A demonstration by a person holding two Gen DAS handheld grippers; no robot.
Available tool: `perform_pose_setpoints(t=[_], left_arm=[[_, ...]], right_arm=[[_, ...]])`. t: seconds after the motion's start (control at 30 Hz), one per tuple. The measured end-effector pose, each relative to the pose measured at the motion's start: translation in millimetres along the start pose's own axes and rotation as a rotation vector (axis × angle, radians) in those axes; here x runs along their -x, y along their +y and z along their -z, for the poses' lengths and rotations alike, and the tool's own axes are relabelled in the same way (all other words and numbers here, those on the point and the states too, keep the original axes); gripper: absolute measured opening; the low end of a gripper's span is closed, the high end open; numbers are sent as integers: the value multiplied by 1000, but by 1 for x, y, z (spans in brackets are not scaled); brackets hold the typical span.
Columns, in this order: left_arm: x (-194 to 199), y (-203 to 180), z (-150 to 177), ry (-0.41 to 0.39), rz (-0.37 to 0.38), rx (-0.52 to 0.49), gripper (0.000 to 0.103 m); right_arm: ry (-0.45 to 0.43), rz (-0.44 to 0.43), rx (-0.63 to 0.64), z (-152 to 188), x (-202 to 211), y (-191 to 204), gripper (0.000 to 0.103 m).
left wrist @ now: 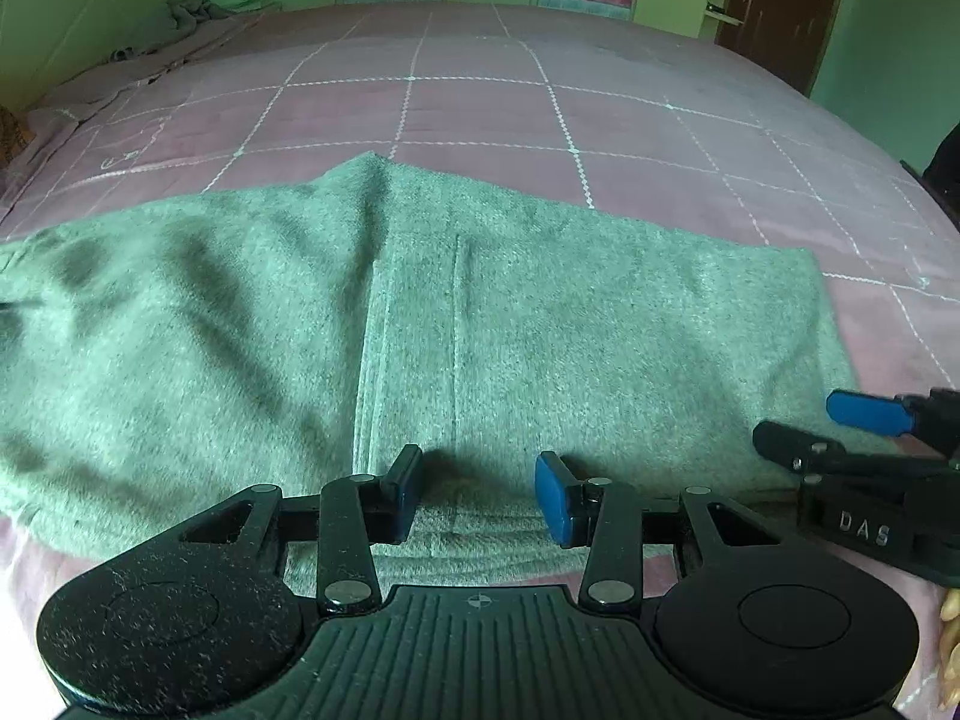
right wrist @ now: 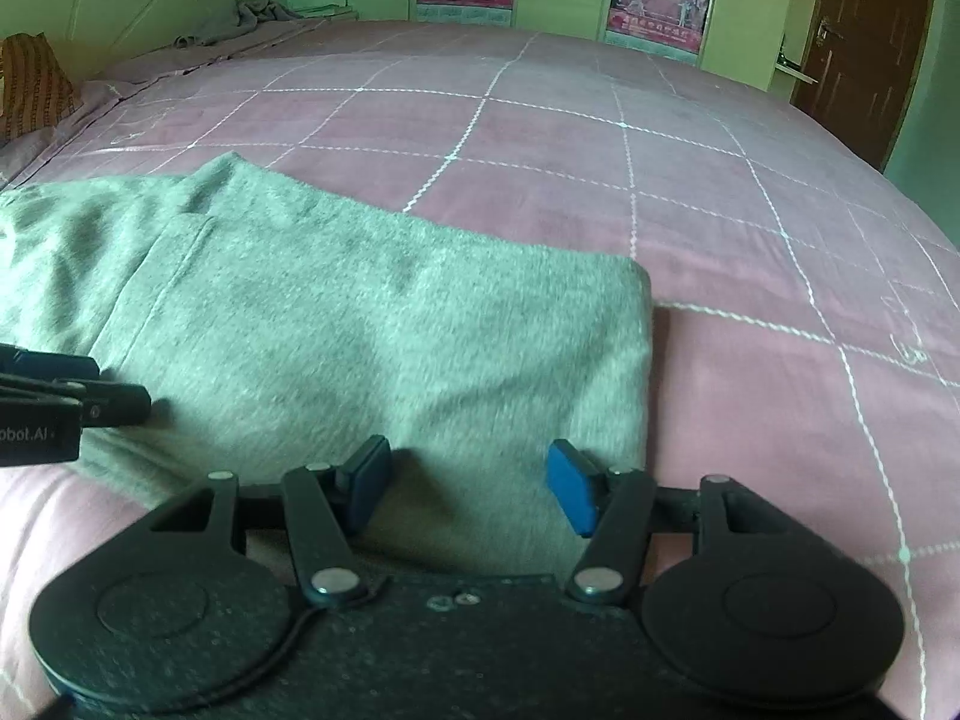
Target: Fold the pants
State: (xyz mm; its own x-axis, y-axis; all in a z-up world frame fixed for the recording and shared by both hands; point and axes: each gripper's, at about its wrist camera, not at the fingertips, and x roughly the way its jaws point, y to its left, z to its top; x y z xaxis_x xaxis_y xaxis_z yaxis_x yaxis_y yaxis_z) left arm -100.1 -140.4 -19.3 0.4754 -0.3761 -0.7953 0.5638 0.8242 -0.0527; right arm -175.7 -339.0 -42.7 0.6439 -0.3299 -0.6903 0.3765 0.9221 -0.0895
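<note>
Grey-green fleece pants [left wrist: 420, 312] lie flat on the pink checked bed, folded lengthwise, with a seam running toward me. My left gripper [left wrist: 480, 495] is open, its blue pads just above the pants' near edge. My right gripper [right wrist: 468, 483] is open over the near right corner of the pants [right wrist: 372, 348]. The right gripper also shows at the right edge of the left wrist view [left wrist: 840, 432]. The left gripper shows at the left edge of the right wrist view [right wrist: 78, 396].
The pink bedspread [right wrist: 750, 276] with white grid lines extends far and right. A crumpled grey cloth [right wrist: 252, 18] lies at the far left by the green headboard. A striped pillow [right wrist: 30, 84] is at the left. A brown door [right wrist: 864, 42] stands at the far right.
</note>
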Motion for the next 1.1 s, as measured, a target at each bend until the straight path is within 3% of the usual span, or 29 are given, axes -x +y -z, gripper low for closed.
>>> perform_pose_setpoints(t=[0.4, 0.53, 0.77, 0.83, 0.93, 1.0, 1.1], left_arm=[[9, 13, 0, 3, 44, 62, 42], [15, 19, -3, 1, 60, 89, 42], [28, 47, -4, -11, -27, 129, 42], [18, 54, 1, 13, -42, 123, 42], [10, 63, 8, 27, -11, 154, 50], [10, 64, 9, 32, -4, 150, 50], [18, 67, 9, 21, 16, 157, 50]], right_arm=[[33, 18, 16, 3, 11, 9, 59], [39, 26, 23, -11, 17, 11, 58], [-24, -21, -2, -38, 22, 35, 60], [-10, -23, 6, -39, 13, 48, 60], [70, -19, 32, -24, -10, 67, 63], [41, 11, 61, -16, -10, 75, 63], [76, -4, 51, -24, -7, 72, 62]])
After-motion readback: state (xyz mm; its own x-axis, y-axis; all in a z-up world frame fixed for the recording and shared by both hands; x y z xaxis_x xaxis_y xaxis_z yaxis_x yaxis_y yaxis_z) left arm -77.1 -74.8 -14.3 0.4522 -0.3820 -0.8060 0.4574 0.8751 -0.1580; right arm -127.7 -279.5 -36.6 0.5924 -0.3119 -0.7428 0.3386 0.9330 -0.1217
